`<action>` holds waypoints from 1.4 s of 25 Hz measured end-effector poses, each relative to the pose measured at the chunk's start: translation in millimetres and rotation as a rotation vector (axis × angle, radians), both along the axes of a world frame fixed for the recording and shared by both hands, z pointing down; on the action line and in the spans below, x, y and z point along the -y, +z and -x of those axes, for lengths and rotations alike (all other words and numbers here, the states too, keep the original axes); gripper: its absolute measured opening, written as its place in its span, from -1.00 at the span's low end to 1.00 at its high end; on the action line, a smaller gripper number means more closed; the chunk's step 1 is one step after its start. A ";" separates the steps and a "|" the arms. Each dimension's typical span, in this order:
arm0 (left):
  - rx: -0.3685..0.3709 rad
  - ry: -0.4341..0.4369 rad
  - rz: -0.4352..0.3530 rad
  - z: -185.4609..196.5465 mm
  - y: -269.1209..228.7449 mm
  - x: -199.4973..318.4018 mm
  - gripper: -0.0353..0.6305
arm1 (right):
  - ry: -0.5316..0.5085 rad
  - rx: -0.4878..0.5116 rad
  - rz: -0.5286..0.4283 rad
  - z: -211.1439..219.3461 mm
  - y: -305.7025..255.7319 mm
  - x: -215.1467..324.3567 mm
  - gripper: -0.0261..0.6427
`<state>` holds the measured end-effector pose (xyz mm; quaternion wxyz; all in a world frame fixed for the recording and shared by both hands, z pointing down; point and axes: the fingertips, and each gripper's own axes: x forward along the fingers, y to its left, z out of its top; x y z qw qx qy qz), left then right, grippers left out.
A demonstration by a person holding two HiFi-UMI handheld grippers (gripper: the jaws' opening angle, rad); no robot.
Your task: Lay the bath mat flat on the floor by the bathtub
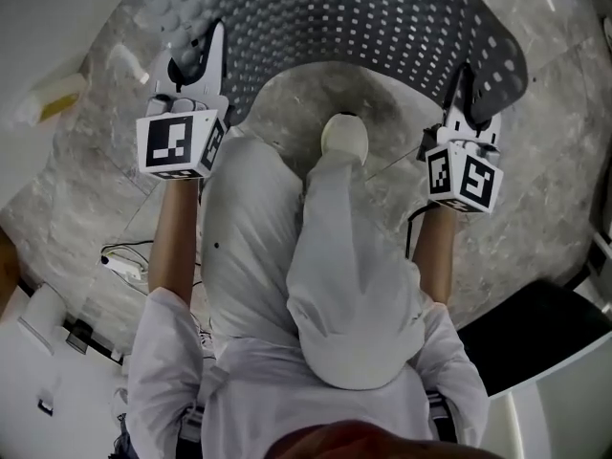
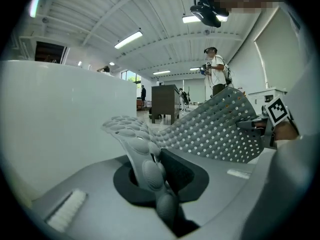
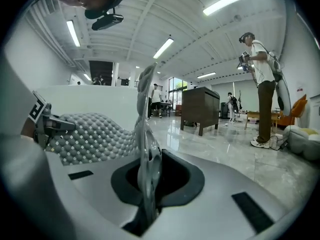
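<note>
Risk: bath mat (image 1: pixel 382 27) creases on landing.
Left tool (image 1: pixel 212 46) and right tool (image 1: pixel 467 84) each clamp a near corner, mat slung above floor (image 1: pixel 316 103); uneven release could leave folds beside bathtub (image 2: pixel 50 114).

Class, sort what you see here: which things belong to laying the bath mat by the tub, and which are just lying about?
Job in hand: grey perforated rubber bath mat, pinched by the left gripper and right gripper; white bathtub; grey marble floor.

Lying about: white power strip with cable; dark brown cabinet.
</note>
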<state>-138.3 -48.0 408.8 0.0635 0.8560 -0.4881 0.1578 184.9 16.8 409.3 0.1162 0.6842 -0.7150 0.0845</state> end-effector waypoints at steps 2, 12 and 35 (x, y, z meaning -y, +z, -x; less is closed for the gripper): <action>0.001 0.010 0.049 -3.2 21.6 5.2 -0.82 | 0.004 -0.005 0.042 -1.3 16.4 3.5 -0.88; 0.058 0.015 0.140 -16.2 76.8 31.1 -0.82 | 0.014 -0.049 0.142 -10.7 69.5 26.3 -0.88; 0.336 0.048 0.241 -13.0 170.0 75.7 -0.82 | -0.027 -0.141 0.289 -3.7 149.8 81.0 -0.88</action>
